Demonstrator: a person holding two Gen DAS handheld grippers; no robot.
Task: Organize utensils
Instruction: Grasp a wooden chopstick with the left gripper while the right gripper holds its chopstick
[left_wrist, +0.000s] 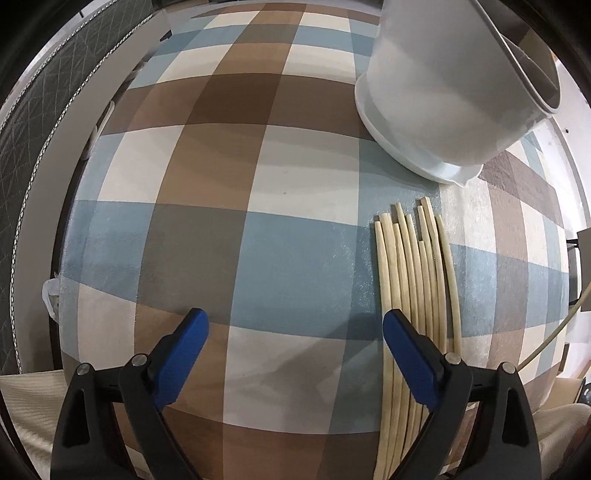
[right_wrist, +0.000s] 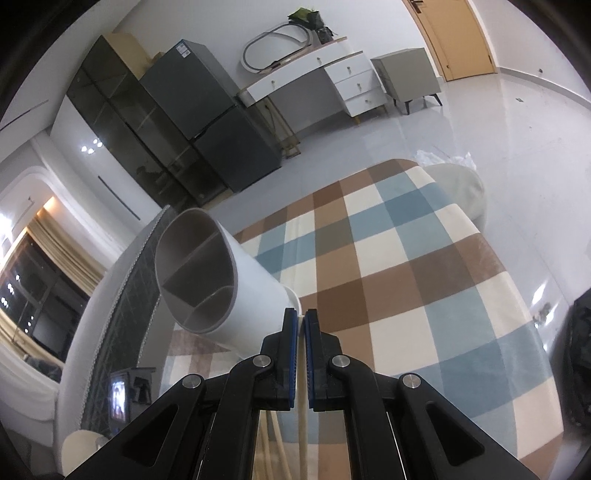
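Several cream chopsticks lie side by side on the checked cloth, just below a white divided utensil holder that stands on a white saucer. My left gripper points down at the cloth, open and holding nothing. Its right finger hangs over the left edge of the bundle. In the right wrist view my right gripper is raised above the table, jaws together, with a cream chopstick showing in the slit between the pads. The holder stands just left of those fingertips, its compartments showing nothing inside.
A dark quilted padded panel borders the table's left side. Across the room stand a grey fridge, a white dresser and a wooden door. A pale cushion sits past the table's far corner.
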